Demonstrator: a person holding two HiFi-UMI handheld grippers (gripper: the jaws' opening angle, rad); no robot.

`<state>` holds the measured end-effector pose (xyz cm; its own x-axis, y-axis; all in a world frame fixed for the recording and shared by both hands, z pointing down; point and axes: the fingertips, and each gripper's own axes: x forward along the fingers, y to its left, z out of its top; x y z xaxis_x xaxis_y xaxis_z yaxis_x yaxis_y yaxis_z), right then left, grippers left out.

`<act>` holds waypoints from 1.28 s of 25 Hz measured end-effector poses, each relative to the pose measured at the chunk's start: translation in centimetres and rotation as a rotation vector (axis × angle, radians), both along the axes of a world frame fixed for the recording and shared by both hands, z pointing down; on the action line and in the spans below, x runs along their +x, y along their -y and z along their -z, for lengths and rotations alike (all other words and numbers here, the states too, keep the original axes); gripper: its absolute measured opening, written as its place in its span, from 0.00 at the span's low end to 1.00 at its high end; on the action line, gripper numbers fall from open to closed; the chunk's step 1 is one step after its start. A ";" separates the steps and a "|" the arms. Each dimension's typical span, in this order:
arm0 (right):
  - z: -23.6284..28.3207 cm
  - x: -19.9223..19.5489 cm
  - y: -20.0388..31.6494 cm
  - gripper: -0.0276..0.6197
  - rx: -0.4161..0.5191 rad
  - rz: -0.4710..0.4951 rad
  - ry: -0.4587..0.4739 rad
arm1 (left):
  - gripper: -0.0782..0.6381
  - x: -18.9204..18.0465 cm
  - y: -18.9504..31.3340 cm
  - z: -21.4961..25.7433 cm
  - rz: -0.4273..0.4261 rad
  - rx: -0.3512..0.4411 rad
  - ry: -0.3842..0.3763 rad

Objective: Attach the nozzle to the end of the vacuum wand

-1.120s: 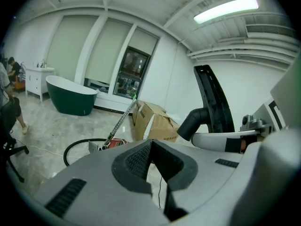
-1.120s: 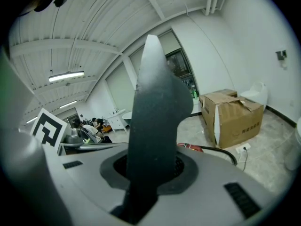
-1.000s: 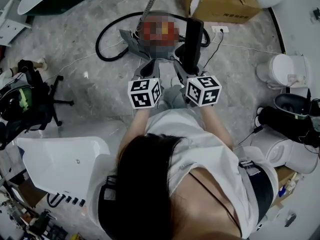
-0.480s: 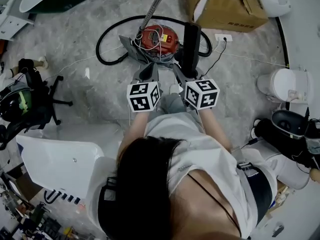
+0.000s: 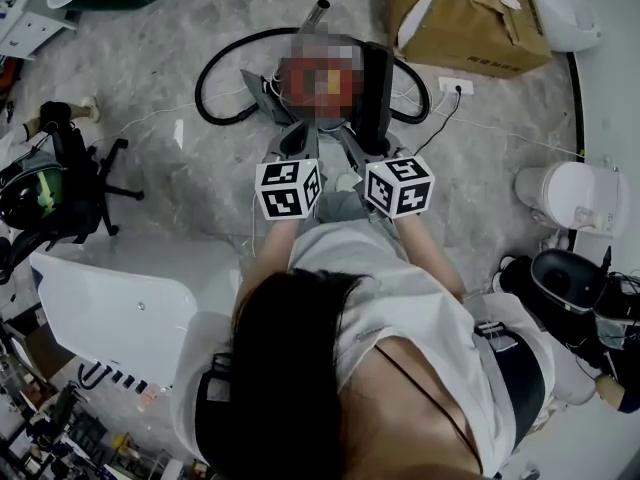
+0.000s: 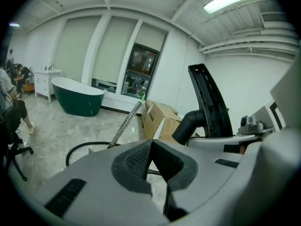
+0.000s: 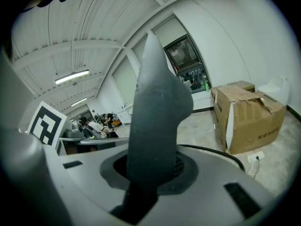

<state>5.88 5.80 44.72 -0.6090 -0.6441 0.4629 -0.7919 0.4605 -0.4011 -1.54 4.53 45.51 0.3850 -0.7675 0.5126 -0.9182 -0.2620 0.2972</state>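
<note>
In the head view both grippers are held out side by side over the floor in front of the person. My right gripper is shut on the black vacuum nozzle, which stands upright from its jaws. In the right gripper view the nozzle fills the middle, clamped in my right gripper. My left gripper is shut and holds nothing; its pads meet. The metal wand slants up from the vacuum just beyond the grippers; the wand and the nozzle also show in the left gripper view.
A black hose loops on the marble floor around the vacuum. A cardboard box stands at the back right by a wall socket. An office chair is at left, white appliances at right, a green bathtub farther off.
Both grippers have moved forward together towards the vacuum, the right one still carrying the nozzle. Neither gripper's jaws have changed.
</note>
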 end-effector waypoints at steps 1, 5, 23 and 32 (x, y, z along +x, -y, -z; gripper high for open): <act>0.0 0.1 0.4 0.19 0.001 0.008 0.000 | 0.11 0.1 0.3 0.0 0.006 0.000 0.004; 0.3 0.9 2.5 0.19 0.018 0.032 0.006 | 0.11 0.3 1.9 0.1 0.038 0.007 0.010; 0.1 3.4 7.3 0.19 0.016 0.099 0.011 | 0.11 2.1 6.1 0.3 0.113 0.012 0.026; -0.5 4.3 8.1 0.19 -0.005 0.084 0.020 | 0.11 2.3 6.7 -0.1 0.118 -0.006 0.054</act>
